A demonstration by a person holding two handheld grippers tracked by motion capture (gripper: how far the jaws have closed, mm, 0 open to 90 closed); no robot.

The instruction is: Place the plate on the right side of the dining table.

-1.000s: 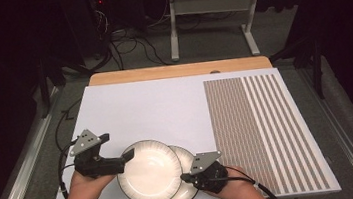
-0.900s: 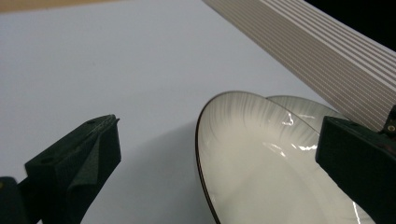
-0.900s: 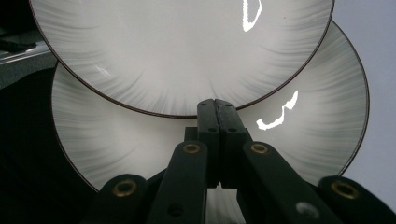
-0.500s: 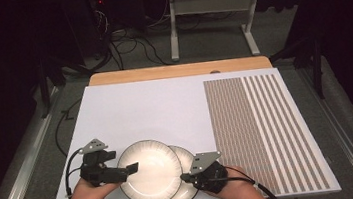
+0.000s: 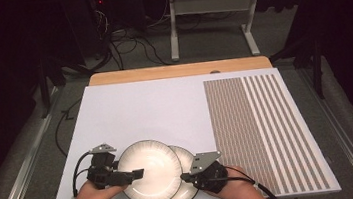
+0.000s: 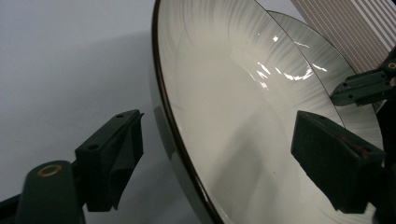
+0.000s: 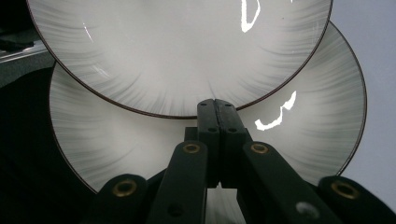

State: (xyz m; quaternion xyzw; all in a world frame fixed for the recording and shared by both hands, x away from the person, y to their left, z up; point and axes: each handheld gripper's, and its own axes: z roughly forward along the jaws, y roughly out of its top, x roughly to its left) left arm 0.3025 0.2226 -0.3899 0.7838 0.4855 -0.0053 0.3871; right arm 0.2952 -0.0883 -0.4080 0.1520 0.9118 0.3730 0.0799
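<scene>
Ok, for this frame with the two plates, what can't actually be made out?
- High view: much of the lower plate lies under the upper plate; its near edge is hidden by the right tool.
- Left tool view: the upper plate's rim sits between the left tool's open jaws, which have just been closing; the rim runs off the bottom edge.
- Right tool view: the right tool's shut jaws cover the spot they rest on, so contact is unclear.

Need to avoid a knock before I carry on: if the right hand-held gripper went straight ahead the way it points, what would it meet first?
The right hand-held gripper, jaws shut, rests over the lower plate. Straight ahead it would probably meet the rim of the upper plate first, though depth is hard to judge.
</scene>
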